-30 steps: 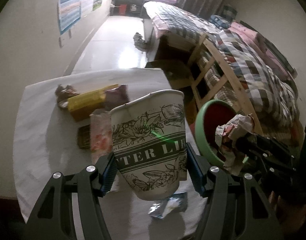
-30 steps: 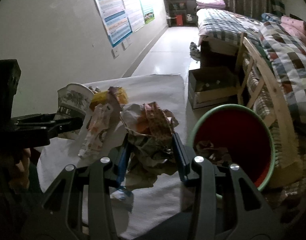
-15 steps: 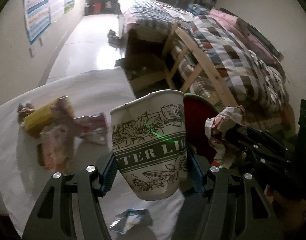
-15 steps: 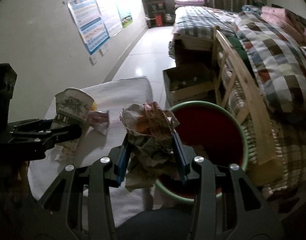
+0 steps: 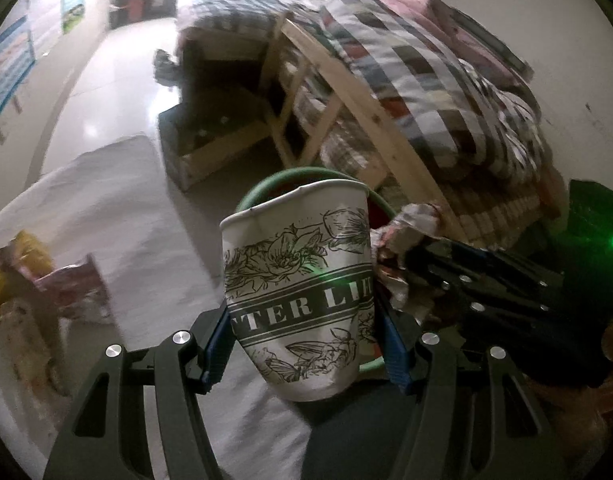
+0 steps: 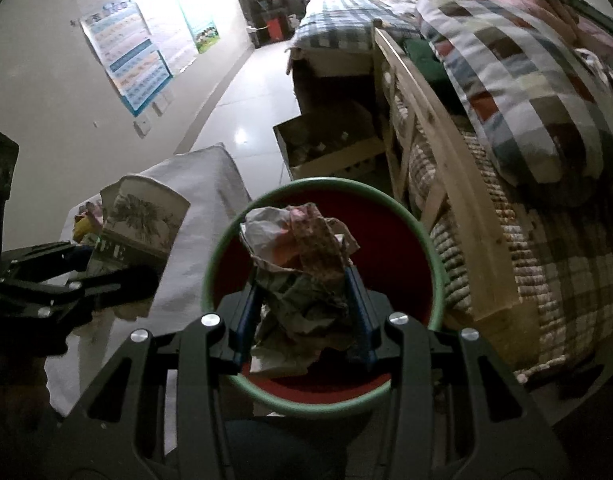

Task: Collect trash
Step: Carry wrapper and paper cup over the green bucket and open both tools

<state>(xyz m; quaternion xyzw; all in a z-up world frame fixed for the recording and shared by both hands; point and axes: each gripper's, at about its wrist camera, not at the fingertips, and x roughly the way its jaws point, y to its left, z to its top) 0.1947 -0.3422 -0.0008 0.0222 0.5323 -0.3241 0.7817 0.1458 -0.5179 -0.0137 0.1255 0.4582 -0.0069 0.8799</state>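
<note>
While the crumpled paper wad [image 6: 302, 272] hangs right over the red bin [image 6: 410, 264], the right gripper [image 6: 304, 300] pinches it tight. Left of it, the left gripper [image 5: 304, 320] squeezes a paper cup [image 5: 302, 292] near the white-covered table [image 5: 118, 208].

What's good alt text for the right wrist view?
The right gripper holds a crumpled paper wad directly over a red bin with a green rim on the floor. To the left, the left gripper holds a printed paper cup above a white-covered table; a checked quilt lies on the bed at right.
</note>
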